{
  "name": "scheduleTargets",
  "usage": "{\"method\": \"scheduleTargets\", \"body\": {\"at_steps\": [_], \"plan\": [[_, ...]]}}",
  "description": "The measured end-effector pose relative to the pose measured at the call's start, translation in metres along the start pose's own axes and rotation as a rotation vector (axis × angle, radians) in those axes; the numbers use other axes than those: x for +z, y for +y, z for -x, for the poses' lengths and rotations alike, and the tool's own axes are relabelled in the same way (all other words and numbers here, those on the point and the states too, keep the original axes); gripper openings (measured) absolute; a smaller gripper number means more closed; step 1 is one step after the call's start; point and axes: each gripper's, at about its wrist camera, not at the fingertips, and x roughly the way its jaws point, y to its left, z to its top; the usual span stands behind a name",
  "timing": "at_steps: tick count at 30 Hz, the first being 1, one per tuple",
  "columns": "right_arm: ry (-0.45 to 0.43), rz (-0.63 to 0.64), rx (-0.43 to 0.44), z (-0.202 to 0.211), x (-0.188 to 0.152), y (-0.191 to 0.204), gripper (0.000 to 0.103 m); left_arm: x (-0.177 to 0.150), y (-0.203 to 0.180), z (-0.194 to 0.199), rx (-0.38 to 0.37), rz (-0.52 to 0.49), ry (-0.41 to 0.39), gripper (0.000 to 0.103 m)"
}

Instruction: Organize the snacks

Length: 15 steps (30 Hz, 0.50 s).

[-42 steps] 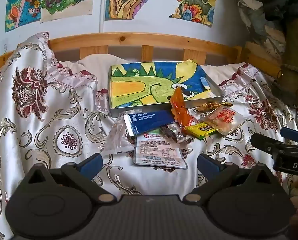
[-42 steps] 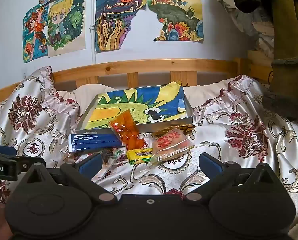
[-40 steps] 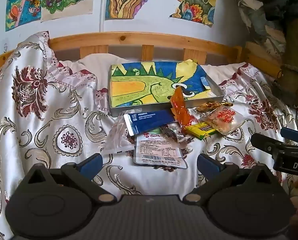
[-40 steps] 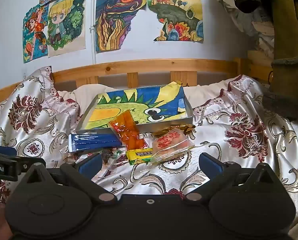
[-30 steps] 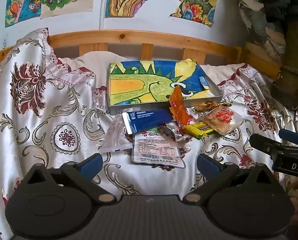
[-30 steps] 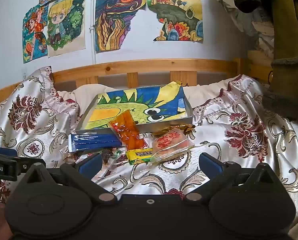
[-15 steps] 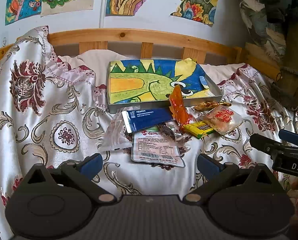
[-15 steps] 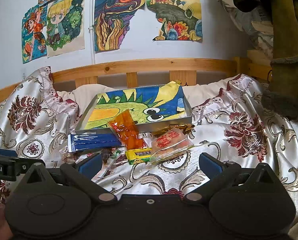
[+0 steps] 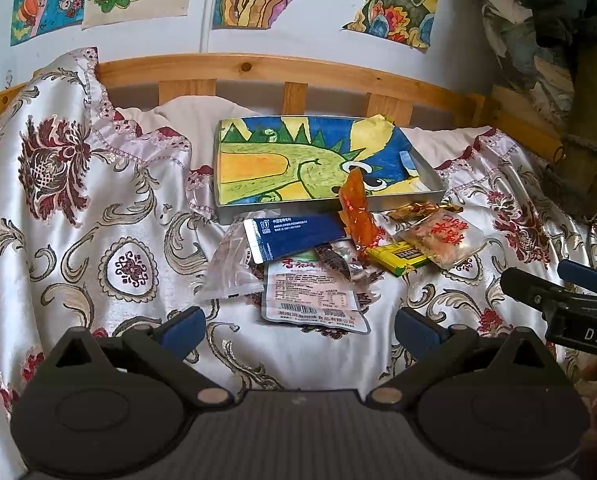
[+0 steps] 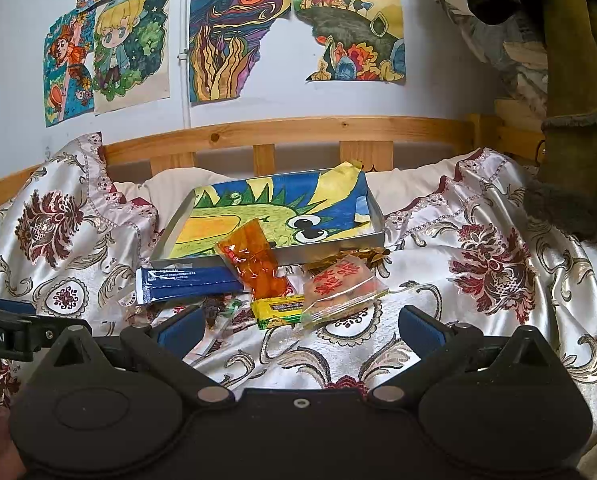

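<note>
you have a bed [image 9: 378,360] with a wooden rail [image 9: 258,70], covered by a shiny flowered bedspread [image 9: 78,208]. on it lies a shallow tray [image 9: 330,205] lined with a dragon drawing, and just before the tray a heap of snacks: a blue packet [image 9: 294,236], an orange pouch [image 9: 356,216], a yellow bar [image 9: 398,258], a white flat pack [image 9: 312,294], a clear bag with red print [image 9: 444,236].

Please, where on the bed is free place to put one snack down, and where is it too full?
Free: inside the tray, only a drawing lines it; the bedspread left of the blue packet; the bedspread right of the clear red-printed bag. Crowded: the snack pile just before the tray.
</note>
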Motion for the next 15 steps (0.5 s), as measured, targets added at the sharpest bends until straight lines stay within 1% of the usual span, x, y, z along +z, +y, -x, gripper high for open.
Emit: {"method": "scheduleTargets", "body": {"at_steps": [5, 15], "plan": [[0.001, 0.002, -0.001, -0.0009, 0.0015, -0.0016, 0.102, 0.0005, 0.0, -0.0006, 0.012, -0.001, 0.002, 0.103], [0.009, 0.006, -0.002, -0.0023, -0.0006, 0.0006, 0.102, 0.0001, 0.0007, -0.0007, 0.011, 0.001, 0.004, 0.103]]}}
